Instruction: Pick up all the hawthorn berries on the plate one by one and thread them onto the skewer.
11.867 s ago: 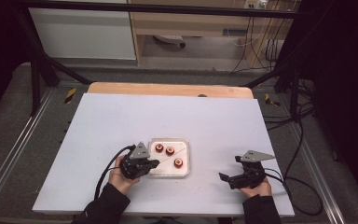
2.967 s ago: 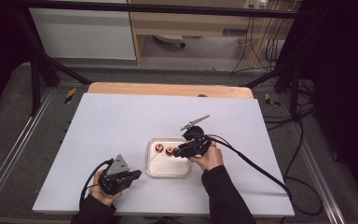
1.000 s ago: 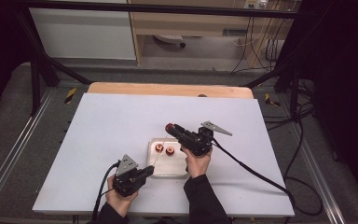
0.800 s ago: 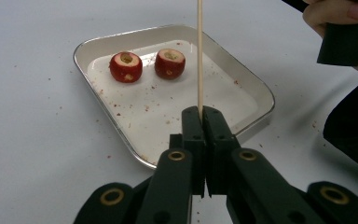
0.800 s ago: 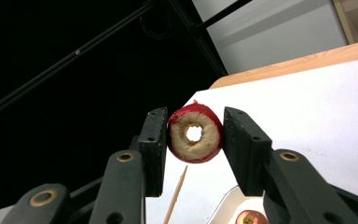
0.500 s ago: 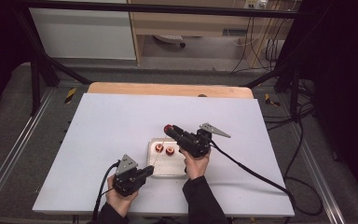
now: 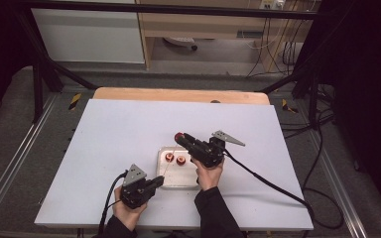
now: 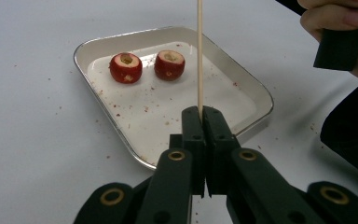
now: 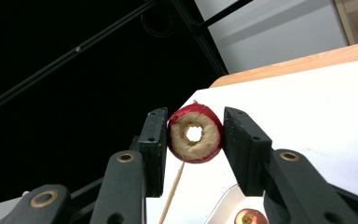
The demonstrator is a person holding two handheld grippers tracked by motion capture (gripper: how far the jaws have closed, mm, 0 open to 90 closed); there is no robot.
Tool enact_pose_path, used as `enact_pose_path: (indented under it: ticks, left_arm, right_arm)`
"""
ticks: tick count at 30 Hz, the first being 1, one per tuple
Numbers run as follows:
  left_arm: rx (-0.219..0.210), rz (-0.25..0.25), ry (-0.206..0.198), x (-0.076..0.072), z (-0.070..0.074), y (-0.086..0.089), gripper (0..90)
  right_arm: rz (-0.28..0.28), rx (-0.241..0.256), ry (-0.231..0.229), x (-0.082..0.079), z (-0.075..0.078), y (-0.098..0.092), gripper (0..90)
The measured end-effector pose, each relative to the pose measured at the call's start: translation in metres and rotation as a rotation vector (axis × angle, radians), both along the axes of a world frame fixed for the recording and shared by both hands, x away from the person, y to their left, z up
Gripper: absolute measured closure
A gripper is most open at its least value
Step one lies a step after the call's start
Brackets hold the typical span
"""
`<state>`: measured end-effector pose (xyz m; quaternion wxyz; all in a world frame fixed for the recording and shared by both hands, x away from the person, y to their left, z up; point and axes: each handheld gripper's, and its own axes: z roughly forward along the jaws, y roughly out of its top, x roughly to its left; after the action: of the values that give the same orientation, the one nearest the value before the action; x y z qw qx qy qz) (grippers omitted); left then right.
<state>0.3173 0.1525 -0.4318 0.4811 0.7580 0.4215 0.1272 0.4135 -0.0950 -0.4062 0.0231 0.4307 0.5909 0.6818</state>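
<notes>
While the left gripper (image 7: 155,182) sits at the near left corner of the metal tray (image 7: 174,181) with its jaws pressed together on a thin wooden skewer (image 8: 199,56), the skewer stands upright out of the jaw tips and rises over the tray. Two red cored fruits (image 8: 126,67) lie side by side in the far part of the tray, just apart from each other, amid small red crumbs on its white floor. Above the tray's far right corner, the right gripper (image 7: 180,138) is held off the white table (image 7: 104,139), its jaws clamped on a third cored fruit (image 9: 195,133); the hole through its pale flesh faces the right gripper view's camera, and the skewer's tip shows just below it.
</notes>
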Motion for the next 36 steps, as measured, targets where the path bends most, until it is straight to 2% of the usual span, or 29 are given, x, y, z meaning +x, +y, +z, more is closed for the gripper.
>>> enact_pose_path:
  ticks: [3, 15, 20, 26, 33, 36]
  left_arm:
    - [0.004, 0.005, 0.001, 0.000, 0.000, 0.000, 88.7]
    - [-0.027, 0.025, 0.020, 0.001, 0.000, -0.002, 88.7]
    - [-0.026, 0.030, 0.017, 0.002, -0.001, -0.001, 88.7]
    - [-0.028, 0.037, 0.015, 0.005, 0.000, 0.000, 88.8]
    - [-0.028, 0.041, 0.011, 0.007, 0.001, 0.001, 88.9]
    - [-0.023, 0.036, 0.014, 0.008, 0.001, 0.002, 88.9]
  right_arm:
    - [0.003, 0.000, 0.002, 0.000, -0.001, 0.001, 61.8]
    - [0.018, -0.002, 0.011, -0.007, -0.012, 0.009, 61.9]
    - [0.033, -0.008, 0.038, -0.011, -0.017, 0.012, 61.9]
    - [0.089, -0.022, 0.078, -0.018, -0.026, 0.018, 62.0]
    - [0.136, -0.070, 0.080, -0.035, -0.035, 0.030, 62.1]
    - [0.139, -0.075, 0.073, -0.039, -0.038, 0.032, 62.1]
